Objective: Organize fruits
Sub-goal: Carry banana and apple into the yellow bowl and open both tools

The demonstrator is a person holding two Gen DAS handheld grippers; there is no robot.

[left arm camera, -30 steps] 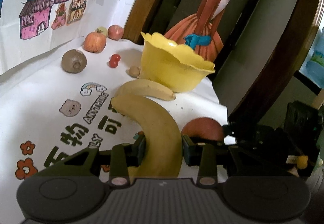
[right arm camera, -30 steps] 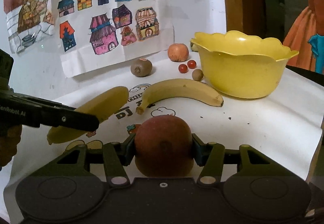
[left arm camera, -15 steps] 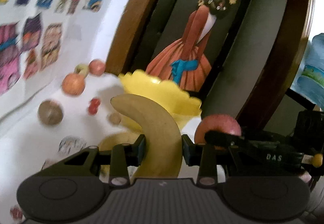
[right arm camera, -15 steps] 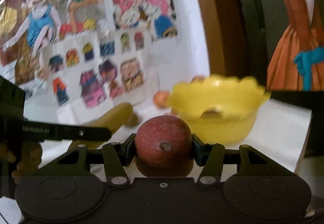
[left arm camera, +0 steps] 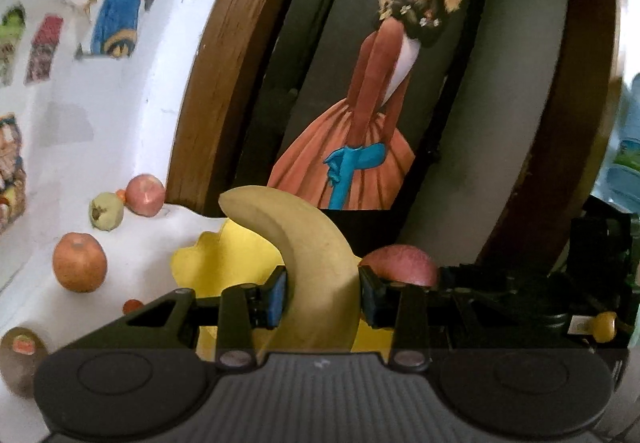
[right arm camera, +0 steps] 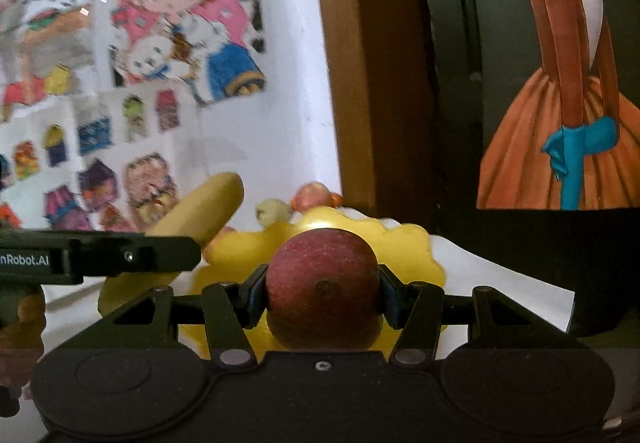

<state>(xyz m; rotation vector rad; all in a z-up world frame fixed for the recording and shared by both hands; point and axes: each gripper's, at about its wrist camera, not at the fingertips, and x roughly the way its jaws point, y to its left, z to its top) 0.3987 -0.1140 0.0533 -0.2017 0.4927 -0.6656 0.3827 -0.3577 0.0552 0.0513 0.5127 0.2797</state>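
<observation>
Fingers of the left gripper are closed on one banana at mid-length, its tip curving toward 11 o'clock above the yellow bowl. Fingers of the right gripper clamp one red apple across its widest part, over the same bowl.

Handling, as judged: the banana is soft and bruises easily, so a mid-body hold with light pressure suits it. The apple is firm, smooth and heavier; a grip across its widest part should prevent slipping.

Count on the desk, left view: one orange fruit, one pale green fruit, one pink fruit, one kiwi. Smaller red items are too unclear to count.
</observation>
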